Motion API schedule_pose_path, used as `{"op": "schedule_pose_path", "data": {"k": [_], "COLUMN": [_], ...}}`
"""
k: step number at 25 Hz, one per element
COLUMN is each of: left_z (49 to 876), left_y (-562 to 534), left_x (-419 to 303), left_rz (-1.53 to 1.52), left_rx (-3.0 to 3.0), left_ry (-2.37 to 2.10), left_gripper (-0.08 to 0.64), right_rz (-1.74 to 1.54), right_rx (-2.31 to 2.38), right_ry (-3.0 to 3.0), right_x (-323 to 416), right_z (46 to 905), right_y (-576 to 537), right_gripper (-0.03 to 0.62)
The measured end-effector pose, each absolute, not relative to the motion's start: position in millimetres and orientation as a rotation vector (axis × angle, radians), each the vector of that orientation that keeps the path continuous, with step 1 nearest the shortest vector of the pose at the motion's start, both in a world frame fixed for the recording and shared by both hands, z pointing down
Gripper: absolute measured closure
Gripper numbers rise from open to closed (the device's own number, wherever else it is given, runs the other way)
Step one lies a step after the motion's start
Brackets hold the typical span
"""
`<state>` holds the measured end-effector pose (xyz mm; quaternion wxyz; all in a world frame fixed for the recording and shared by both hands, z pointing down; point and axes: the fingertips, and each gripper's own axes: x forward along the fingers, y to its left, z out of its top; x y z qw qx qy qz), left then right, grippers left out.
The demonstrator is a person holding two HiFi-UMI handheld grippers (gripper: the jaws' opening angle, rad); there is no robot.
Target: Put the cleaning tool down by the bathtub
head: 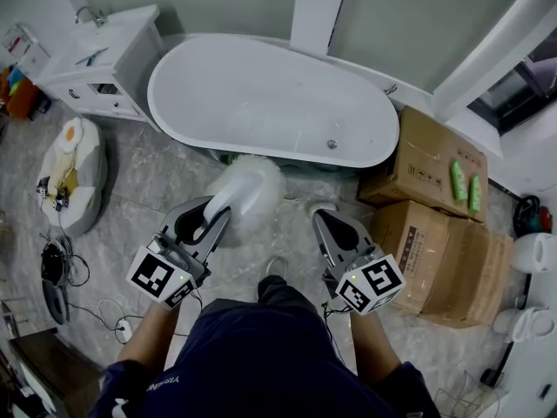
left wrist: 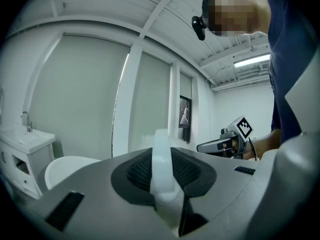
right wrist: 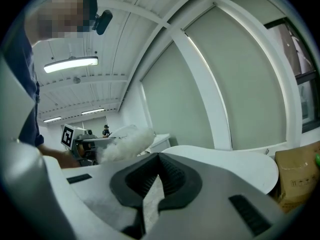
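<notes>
Bathtub (head: 252, 94) takes up the top of the head view, its white basin showing a drain (head: 332, 144) near the right end. To its right stand two closed cardboard boxes (head: 426, 159), and two green bottles (head: 459, 179) lie on the upper one. At the upper left is a white vanity with a sink (head: 91, 46).

The left tongs (head: 223, 215) are clamped on the translucent handle of the duster (head: 248, 190), which is held above the floor (head: 157, 181) just short of the bathtub's near rim. The duster's long axis runs on along the line of the tongs, and its fluffy white head points forward toward the tub. In the left gripper view the handle rises between the two pads.

The right tongs (head: 320, 218) are closed on nothing and are held beside the left, also pointing at the tub.
</notes>
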<state>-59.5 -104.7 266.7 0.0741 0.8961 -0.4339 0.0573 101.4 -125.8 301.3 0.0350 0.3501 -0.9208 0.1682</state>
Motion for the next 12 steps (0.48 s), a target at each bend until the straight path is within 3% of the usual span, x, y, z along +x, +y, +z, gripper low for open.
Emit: {"op": "schedule_pose_path", "data": {"k": [12], "left_z": [292], "left_y": [-164], "left_x": [-51], "left_rz": [0.223], "left_rx": [2.613], "left_ry": [-1.353], "left_gripper": [0.452], "right_rz": [0.567], "right_rx": [0.986], "right_ry": [-2.818], "right_x": [111], "right_z": [328], "right_y": [-194], "right_gripper": [0.588]}}
